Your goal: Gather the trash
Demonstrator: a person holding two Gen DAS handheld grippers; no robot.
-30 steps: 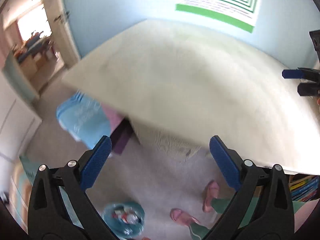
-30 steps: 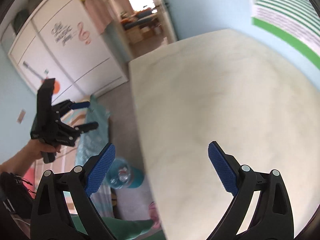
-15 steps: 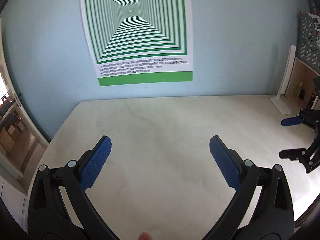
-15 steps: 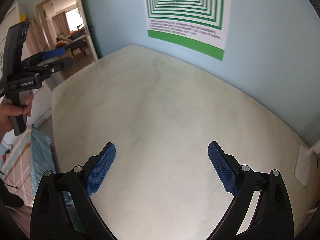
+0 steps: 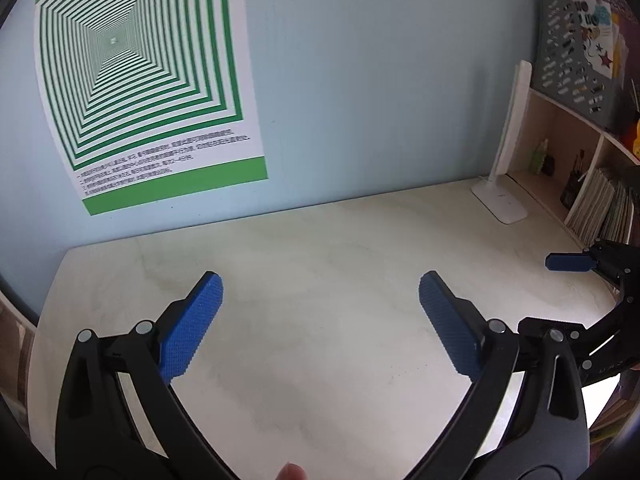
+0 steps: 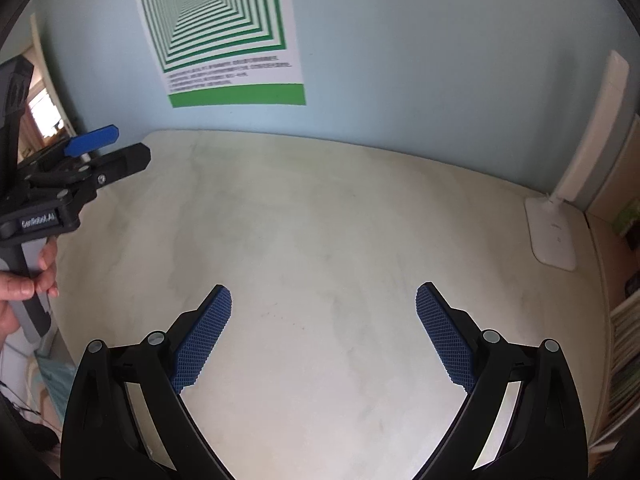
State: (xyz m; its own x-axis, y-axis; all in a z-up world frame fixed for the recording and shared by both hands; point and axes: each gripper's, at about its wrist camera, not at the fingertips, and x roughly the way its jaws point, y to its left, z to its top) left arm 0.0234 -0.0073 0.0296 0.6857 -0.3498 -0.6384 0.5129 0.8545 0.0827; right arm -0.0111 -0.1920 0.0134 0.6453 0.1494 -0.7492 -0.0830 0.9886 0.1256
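Note:
No piece of trash shows in either view. My left gripper (image 5: 320,292) hovers open over the pale marbled table (image 5: 320,360), nothing between its blue pads. My right gripper (image 6: 324,300) is also open and empty above the same table (image 6: 320,220). In the left wrist view the right gripper (image 5: 556,296) reaches in at the right edge, its jaws apart. The right wrist view shows the left gripper (image 6: 128,148) at the left edge, held by a hand (image 6: 24,288), jaws apart.
A white desk lamp (image 5: 500,200) (image 6: 554,240) stands at the table's back right corner. Shelves with books (image 5: 600,208) line the right side. A green-striped poster (image 5: 140,80) hangs on the light blue wall behind the table.
Both views swung up from the floor and table edge to face the wall across the table. The teal bin on the floor left view. Both grippers stayed open.

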